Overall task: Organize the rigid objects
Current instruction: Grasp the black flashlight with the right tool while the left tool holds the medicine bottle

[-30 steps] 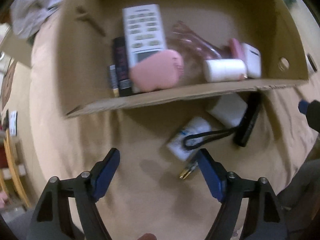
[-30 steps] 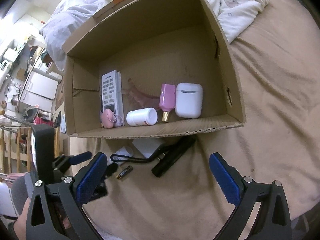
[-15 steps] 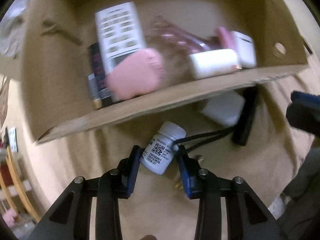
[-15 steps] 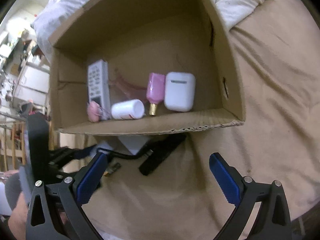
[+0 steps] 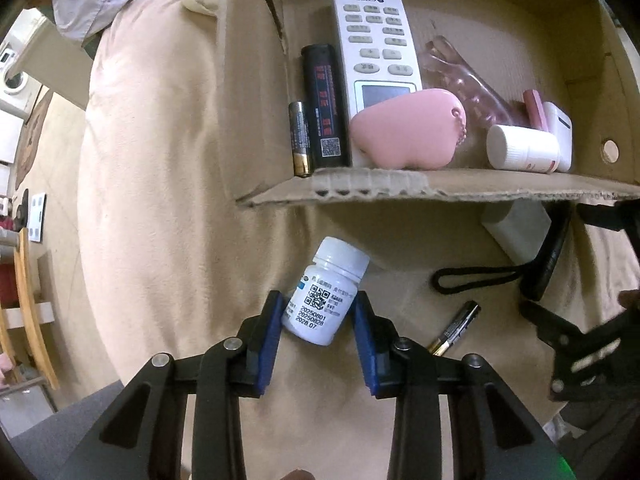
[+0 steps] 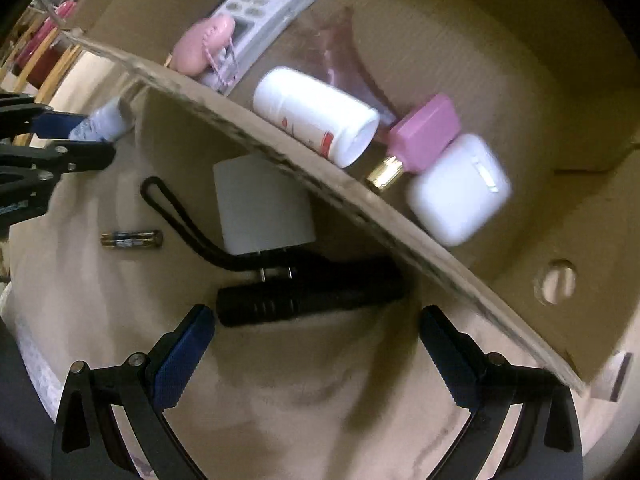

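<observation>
Nearest the left camera, the left tool (image 5: 316,320) is gripping a small white pill bottle (image 5: 325,296) across its labelled body, the blue pads pressing on either side while the capped end is pointing ahead toward the cardboard box (image 5: 400,188). The bottle is looking light and stiff, its smooth plastic probably a little slippery, so the middle of the body is the sensible place to be squeezing (the cap would give less purchase). Whether it is resting on the tan bed cover (image 5: 168,200) or hanging just above it, I cannot tell. Beside it a loose battery (image 5: 454,332) is lying on the cover. Over on the right, the right tool (image 6: 316,340) is gaping wide and holding nothing, hovering low over a black flashlight (image 6: 308,296) lying crosswise just ahead of its fingers, with a white charger (image 6: 260,208) touching the flashlight beyond. Farther in, the box is already holding a remote control (image 5: 376,44) and another white bottle (image 5: 524,148).
</observation>
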The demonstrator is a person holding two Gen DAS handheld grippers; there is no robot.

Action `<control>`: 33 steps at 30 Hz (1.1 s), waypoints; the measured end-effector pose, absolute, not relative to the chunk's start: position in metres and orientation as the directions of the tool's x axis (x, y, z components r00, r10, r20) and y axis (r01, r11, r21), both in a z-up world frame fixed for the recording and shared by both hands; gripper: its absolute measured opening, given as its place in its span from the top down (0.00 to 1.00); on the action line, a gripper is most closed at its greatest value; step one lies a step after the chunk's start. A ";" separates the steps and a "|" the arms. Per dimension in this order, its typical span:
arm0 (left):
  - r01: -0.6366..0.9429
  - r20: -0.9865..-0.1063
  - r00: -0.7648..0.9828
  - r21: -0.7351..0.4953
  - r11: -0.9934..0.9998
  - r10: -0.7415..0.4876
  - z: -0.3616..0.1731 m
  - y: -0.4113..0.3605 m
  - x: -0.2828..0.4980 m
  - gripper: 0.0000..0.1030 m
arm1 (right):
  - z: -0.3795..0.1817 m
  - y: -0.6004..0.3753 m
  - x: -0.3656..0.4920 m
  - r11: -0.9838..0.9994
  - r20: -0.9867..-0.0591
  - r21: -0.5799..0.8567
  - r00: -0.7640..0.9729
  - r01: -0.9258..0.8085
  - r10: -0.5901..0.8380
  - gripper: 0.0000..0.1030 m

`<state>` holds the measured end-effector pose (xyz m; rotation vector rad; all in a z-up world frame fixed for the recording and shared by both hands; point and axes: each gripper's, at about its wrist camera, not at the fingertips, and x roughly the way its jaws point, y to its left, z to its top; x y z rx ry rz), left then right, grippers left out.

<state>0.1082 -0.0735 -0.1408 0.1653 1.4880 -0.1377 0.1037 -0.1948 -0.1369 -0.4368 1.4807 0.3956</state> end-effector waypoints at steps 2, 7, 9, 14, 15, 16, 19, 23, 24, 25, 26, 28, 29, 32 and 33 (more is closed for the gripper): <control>0.190 -0.997 0.077 0.023 0.982 0.008 -0.141 -0.073 0.108 0.70 | -0.144 -0.196 0.110 0.871 -0.999 -0.032 0.037 -0.491 -0.016 0.00; 0.192 -0.997 0.083 0.024 0.981 0.008 -0.141 -0.083 0.113 0.72 | -0.145 -0.205 0.125 0.911 -0.998 0.047 0.020 -0.410 0.061 0.00; 0.196 -0.996 0.084 0.025 0.980 0.008 -0.141 -0.084 0.112 0.72 | -0.145 -0.202 0.124 0.901 -0.998 0.034 0.032 -0.433 0.053 0.00; 0.202 -0.996 0.090 0.007 0.979 -0.012 -0.137 -0.087 0.111 0.77 | -0.138 -0.199 0.123 0.905 -0.997 0.037 0.043 -0.423 0.061 0.08; 0.199 -0.996 0.091 -0.002 0.980 -0.020 -0.136 -0.086 0.111 0.77 | -0.137 -0.196 0.116 0.907 -0.997 0.042 0.045 -0.420 0.067 0.08; 0.199 -0.995 0.092 -0.006 0.980 -0.024 -0.135 -0.086 0.111 0.77 | -0.136 -0.197 0.116 0.907 -0.996 0.045 0.047 -0.419 0.071 0.08; 0.197 -0.994 0.101 -0.011 0.980 -0.031 -0.130 -0.085 0.109 0.77 | -0.125 -0.199 0.110 0.905 -0.995 0.046 0.062 -0.423 0.079 0.09; 0.201 -0.992 0.108 -0.038 0.979 -0.061 -0.121 -0.077 0.104 0.77 | -0.114 -0.198 0.101 0.905 -0.993 0.083 0.040 -0.417 0.109 0.62; 0.202 -0.992 0.112 -0.039 0.979 -0.063 -0.118 -0.076 0.102 0.77 | -0.111 -0.198 0.096 0.907 -0.993 0.075 0.050 -0.415 0.105 0.65; 0.204 -0.991 0.118 -0.038 0.978 -0.063 -0.115 -0.075 0.100 0.77 | -0.108 -0.199 0.091 0.904 -0.994 0.060 0.060 -0.424 0.094 0.67; 0.207 -0.991 0.121 -0.038 0.978 -0.064 -0.113 -0.073 0.097 0.77 | -0.106 -0.198 0.087 0.900 -0.994 0.050 0.066 -0.433 0.086 0.72; 0.208 -0.990 0.121 -0.039 0.977 -0.065 -0.110 -0.067 0.097 0.77 | -0.103 -0.199 0.081 0.901 -0.993 0.059 0.067 -0.429 0.098 0.73; 0.201 -0.990 0.122 -0.040 0.979 -0.065 -0.108 -0.064 0.097 0.77 | -0.101 -0.201 0.080 0.907 -0.992 0.066 0.069 -0.415 0.104 0.73; 0.184 -0.990 0.125 -0.039 0.982 -0.062 -0.105 -0.058 0.096 0.77 | -0.094 -0.219 0.084 0.936 -0.987 0.113 0.068 -0.334 0.144 0.73; 0.182 -0.990 0.126 -0.039 0.983 -0.062 -0.105 -0.055 0.095 0.77 | -0.093 -0.227 0.084 0.943 -0.985 0.142 0.055 -0.301 0.166 0.73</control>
